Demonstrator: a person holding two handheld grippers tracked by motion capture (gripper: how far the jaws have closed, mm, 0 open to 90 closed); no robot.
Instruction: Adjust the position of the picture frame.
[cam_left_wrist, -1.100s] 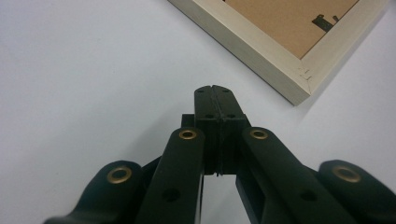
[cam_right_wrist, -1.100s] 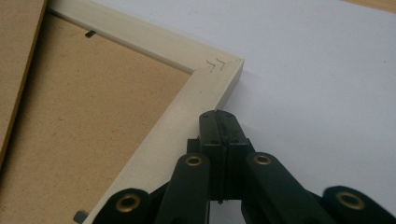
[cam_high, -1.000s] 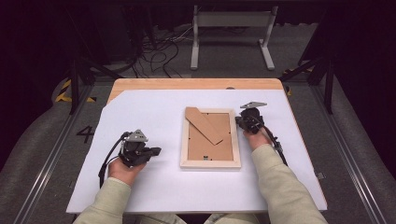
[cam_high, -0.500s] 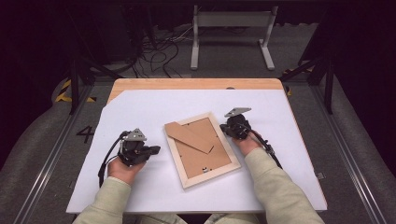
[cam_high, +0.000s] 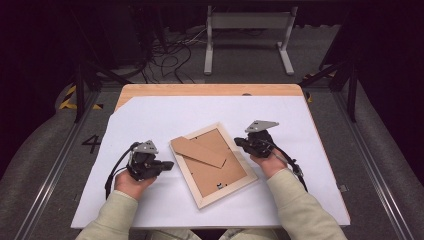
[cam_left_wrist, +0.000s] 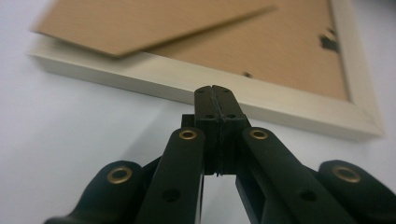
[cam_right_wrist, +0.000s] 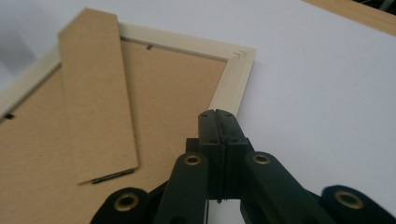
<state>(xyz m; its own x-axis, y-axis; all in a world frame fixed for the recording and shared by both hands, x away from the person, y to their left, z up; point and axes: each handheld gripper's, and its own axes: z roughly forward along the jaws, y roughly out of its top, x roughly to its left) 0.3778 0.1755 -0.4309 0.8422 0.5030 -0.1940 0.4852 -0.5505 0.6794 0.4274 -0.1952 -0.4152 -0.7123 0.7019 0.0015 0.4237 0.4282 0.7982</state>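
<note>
I am nudging the picture frame (cam_high: 214, 165) round with my right tool (cam_high: 239, 143) — both tools pinched empty — left tool (cam_high: 170, 164) steadying; push low, gently.

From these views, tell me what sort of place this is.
Probably a lab or recording studio: a white-topped table ringed by dark curtains, loose cables on the floor beyond it, and a picture frame lying face down.
</note>
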